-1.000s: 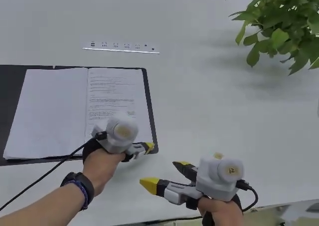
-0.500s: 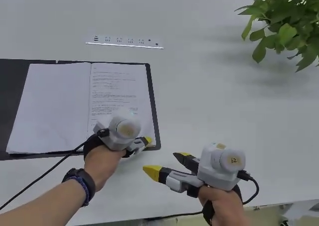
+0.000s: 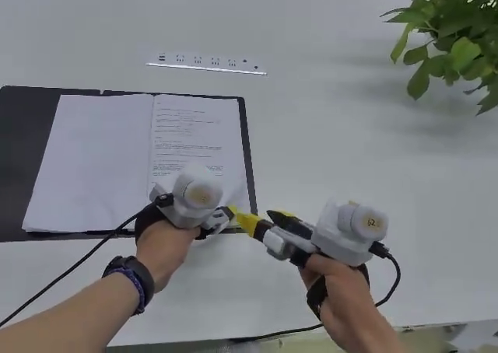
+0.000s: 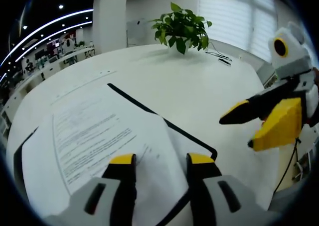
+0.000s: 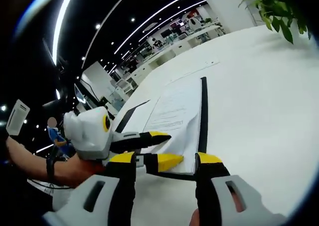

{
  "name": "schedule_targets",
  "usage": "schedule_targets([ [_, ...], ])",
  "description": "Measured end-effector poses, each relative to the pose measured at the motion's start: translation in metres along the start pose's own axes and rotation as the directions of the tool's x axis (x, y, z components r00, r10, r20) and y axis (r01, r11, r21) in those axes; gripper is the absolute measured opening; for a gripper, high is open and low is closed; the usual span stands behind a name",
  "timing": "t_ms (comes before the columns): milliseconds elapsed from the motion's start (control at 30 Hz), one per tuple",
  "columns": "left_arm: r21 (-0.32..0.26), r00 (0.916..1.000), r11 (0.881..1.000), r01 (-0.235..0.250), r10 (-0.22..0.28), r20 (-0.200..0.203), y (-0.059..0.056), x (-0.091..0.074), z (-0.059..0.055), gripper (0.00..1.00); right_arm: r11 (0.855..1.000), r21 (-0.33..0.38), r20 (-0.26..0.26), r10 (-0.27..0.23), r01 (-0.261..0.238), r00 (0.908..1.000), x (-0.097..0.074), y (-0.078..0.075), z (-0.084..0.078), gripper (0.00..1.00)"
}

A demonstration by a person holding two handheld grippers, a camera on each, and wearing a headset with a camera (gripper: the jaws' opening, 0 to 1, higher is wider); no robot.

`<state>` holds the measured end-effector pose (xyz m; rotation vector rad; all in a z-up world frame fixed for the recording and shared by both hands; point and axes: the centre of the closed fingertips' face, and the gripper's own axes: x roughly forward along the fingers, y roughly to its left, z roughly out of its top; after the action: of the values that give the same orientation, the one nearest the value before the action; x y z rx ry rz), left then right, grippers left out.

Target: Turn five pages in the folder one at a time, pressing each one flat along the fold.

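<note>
The black folder (image 3: 15, 135) lies open on the white table, a blank sheet (image 3: 93, 159) on its left and a printed page (image 3: 194, 131) on its right. My left gripper (image 3: 227, 213) is open, low over the printed page's (image 4: 94, 131) near right corner, with paper showing between its jaws. My right gripper (image 3: 264, 219) is open too and holds nothing. Its yellow tips point left, just off the folder's corner and close to the left gripper's tips. In the right gripper view the left gripper (image 5: 174, 147) sits right ahead of my right gripper (image 5: 165, 159).
A white power strip (image 3: 206, 62) lies beyond the folder. A leafy green plant (image 3: 451, 34) stands at the far right. Bare white table stretches right of the folder. The table's near edge (image 3: 233, 340) runs under my forearms, and a black cable trails from each gripper.
My right gripper has moved left and forward, from the bare table up to the folder's near right corner beside the left gripper. The left gripper has stayed at that corner.
</note>
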<state>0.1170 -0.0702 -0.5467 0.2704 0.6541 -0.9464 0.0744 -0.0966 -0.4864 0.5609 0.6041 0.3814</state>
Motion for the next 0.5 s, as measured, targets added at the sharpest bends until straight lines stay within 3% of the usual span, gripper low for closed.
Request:
schedule_targets([
  [300, -0.003, 1.0, 1.0, -0.007, 0.007, -0.005, 0.001, -0.004, -0.004, 0.38, 0.997, 0.066, 0.0, 0.032, -0.032, 0.9995, 0.051, -0.011, 0.02, 0.45],
  [500, -0.003, 0.9999, 1.0, -0.007, 0.007, -0.008, 0.002, -0.006, -0.005, 0.37, 0.994, 0.112, -0.002, 0.021, -0.021, 0.9998, 0.061, -0.016, 0.02, 0.45],
])
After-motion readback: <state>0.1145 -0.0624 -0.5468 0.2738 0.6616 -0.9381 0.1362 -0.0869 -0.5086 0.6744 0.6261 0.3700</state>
